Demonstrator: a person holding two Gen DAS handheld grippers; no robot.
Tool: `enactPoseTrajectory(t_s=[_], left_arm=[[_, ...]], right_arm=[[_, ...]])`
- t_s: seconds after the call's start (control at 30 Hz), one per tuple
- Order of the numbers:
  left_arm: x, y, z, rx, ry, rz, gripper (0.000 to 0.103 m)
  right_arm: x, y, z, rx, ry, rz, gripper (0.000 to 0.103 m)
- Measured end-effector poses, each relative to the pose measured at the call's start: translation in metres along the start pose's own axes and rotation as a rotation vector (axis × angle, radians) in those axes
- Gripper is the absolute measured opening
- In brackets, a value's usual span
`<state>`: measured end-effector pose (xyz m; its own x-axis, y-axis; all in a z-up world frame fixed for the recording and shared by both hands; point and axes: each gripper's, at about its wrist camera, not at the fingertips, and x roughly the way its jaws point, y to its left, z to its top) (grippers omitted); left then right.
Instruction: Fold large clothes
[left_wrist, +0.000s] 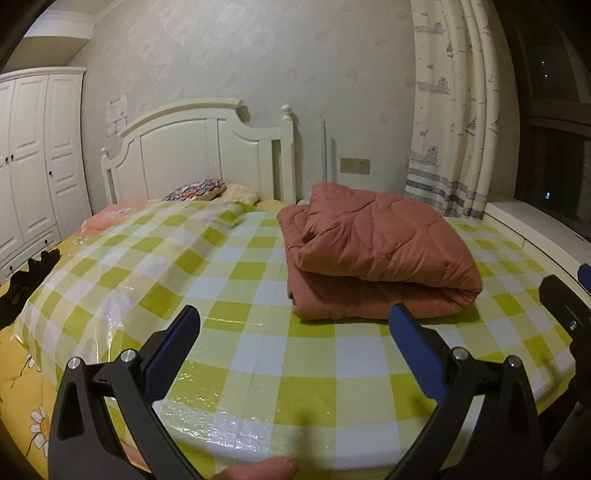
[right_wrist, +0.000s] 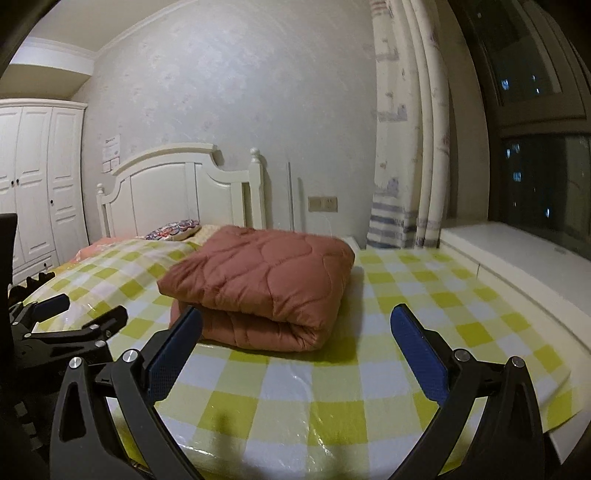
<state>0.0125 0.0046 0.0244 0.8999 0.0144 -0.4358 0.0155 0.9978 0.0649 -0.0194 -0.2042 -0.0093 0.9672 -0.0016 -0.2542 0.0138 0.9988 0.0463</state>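
A rust-coloured quilted garment (left_wrist: 373, 254) lies folded in a thick stack on the green-and-white checked plastic cover (left_wrist: 229, 280) of the bed. It also shows in the right wrist view (right_wrist: 266, 288). My left gripper (left_wrist: 295, 317) is open and empty, held short of the stack's near edge. My right gripper (right_wrist: 295, 317) is open and empty, close in front of the stack; its left fingertip (right_wrist: 192, 317) overlaps the fold's near left corner in the view. The left gripper also shows at the left edge of the right wrist view (right_wrist: 88, 314).
A white headboard (left_wrist: 199, 155) and patterned pillow (left_wrist: 195, 189) stand at the far end. A white wardrobe (left_wrist: 33, 155) is at left. A curtain (left_wrist: 450, 110), window sill (right_wrist: 517, 258) and dark window are at right. A black item (left_wrist: 22, 284) lies on the yellow floral sheet.
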Motion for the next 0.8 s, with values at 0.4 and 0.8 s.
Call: enactPoseTrajectory(t_s=[0.4,0.8], left_arm=[[-0.017,-0.002,0.009,0.005,-0.057,0.023,0.101],[-0.025,0.000,0.012,-0.004,-0.063,0.004,0.101]], right_arm=[[-0.002,0.000,0.001,-0.006,0.002,0.001,0.098],[-0.004,0.014,-0.001,-0.064,0.019,0.030,0.098]])
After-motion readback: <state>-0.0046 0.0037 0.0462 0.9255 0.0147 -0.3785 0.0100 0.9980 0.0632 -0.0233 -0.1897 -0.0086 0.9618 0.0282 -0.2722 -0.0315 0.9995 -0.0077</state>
